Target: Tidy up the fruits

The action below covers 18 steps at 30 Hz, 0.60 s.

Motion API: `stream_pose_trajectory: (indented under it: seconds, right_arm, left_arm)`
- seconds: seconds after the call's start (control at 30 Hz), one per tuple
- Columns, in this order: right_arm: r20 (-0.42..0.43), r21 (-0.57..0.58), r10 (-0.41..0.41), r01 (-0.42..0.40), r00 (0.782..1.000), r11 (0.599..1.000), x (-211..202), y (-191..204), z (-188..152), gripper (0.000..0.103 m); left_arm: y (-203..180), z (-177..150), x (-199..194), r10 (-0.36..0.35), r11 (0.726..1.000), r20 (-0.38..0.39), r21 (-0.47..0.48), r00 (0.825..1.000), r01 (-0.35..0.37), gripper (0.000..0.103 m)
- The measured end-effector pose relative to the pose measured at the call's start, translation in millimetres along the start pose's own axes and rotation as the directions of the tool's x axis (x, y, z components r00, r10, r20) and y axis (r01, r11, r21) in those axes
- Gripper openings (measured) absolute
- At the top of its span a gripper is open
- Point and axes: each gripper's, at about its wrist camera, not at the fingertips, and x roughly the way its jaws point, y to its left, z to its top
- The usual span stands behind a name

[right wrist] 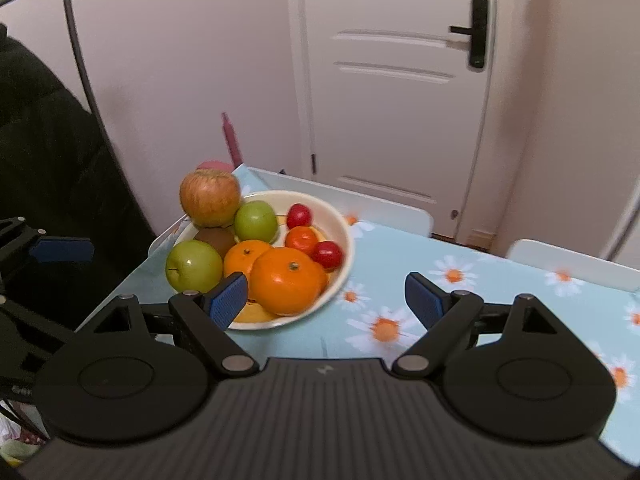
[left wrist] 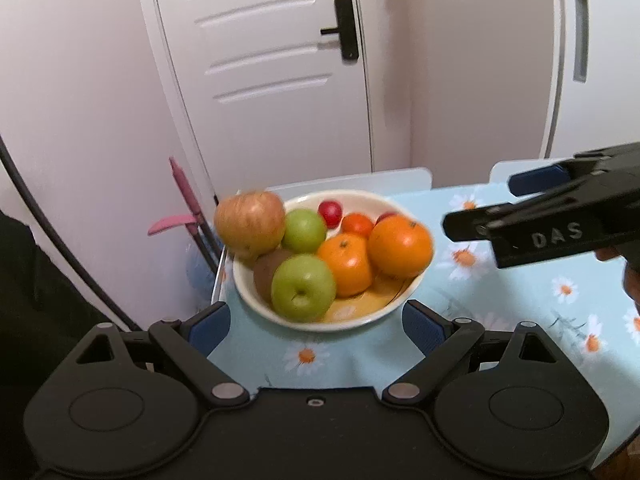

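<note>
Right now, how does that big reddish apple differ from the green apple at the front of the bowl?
The reddish apple is streaked red and yellow; the front green apple is plain green. The reddish apple looks larger. It is perched high at the back on other fruit, leaning over the bowl's rim, while the green apple sits low at the near edge with its stem facing sideways. Both are whole, round, and neither is touched by a gripper.

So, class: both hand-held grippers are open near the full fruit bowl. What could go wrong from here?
1. The red apple sits high at the bowl rim by the table edge; a nudge may roll it off.
2. Pulling the front orange may shift the piled fruit.
3. The left hand-held gripper and right hand-held gripper may collide.
</note>
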Motion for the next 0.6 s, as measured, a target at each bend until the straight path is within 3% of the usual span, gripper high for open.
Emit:
stream_pose_trajectory:
  seconds: [0.27, 0.6]
  right_arm:
    - [-0.003, 0.058, -0.122, 0.122, 0.992, 0.991, -81, -28, 6, 0.101]
    - [-0.059, 0.140, -0.294, 0.299, 0.954, 0.944, -158, -65, -26, 0.103]
  left_arm:
    - [-24, 24, -36, -0.033, 0.999, 0.024, -0.042, 0.999, 0.034, 0.095]
    - [-64, 32, -79, -0.027, 0.996, 0.056, -0.082, 0.998, 0.032, 0.103]
